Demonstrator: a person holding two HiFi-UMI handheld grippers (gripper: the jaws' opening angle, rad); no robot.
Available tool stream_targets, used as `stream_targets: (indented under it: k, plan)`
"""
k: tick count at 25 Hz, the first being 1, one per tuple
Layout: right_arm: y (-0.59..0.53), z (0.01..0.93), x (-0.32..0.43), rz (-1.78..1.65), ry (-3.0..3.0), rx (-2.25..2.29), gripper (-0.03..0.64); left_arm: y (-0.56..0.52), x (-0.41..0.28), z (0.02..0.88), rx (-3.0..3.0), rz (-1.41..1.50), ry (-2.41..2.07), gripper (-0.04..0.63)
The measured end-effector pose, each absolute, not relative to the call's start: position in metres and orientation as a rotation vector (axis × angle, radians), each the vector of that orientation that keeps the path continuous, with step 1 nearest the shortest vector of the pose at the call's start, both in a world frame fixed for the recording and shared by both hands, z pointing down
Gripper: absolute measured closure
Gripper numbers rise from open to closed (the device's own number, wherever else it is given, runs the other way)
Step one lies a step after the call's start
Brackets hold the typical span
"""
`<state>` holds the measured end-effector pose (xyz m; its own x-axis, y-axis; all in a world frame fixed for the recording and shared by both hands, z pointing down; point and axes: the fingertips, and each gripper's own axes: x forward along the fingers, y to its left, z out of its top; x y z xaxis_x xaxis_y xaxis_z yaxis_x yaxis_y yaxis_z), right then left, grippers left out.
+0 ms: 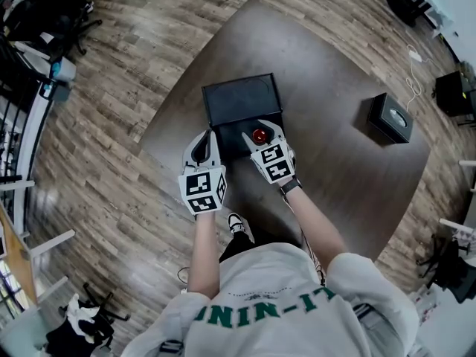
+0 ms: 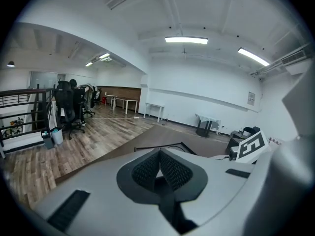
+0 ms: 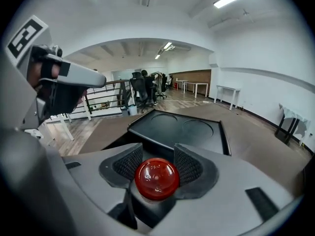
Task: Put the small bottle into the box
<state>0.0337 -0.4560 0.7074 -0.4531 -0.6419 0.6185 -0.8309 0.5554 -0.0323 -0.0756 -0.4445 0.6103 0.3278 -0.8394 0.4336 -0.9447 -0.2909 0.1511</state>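
A small bottle with a red cap sits between the pads of my right gripper, which is shut on it. In the head view the red cap hangs over the near part of the open black box on the brown table. Beyond the jaws the box shows a flat black panel with two round recesses. My left gripper hovers at the box's left side. Its pads meet at the tips with nothing between them; the right gripper's marker cube shows to its right.
A second, smaller black box stands on the table's far right. A white cable trails off the table's far edge. Wood floor surrounds the table, with office chairs at the far left and a railing beyond.
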Motion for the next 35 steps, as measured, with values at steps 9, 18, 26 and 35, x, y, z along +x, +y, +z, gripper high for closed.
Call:
stream_targets:
  k: [9,18,26,35]
  plan:
    - [-0.455,0.715,0.009,0.258,-2.171,1.063,0.399,-0.442,-0.079,0.624,2.198,0.394,-1.567,0.581]
    - [-0.459,0.748,-0.033,0.262,-2.126,0.882,0.400,-0.437,-0.116,0.622,2.131,0.375,-1.657,0.581]
    - [-0.448,0.751,-0.055,0.352,-2.164,0.881,0.267,-0.425,-0.142,0.630,2.086,0.361,-1.678,0.581]
    - [-0.435,0.710,-0.037,0.496,-2.239,1.110,0.279,-0.411,-0.141,0.609,2.134,0.346,-1.671,0.581]
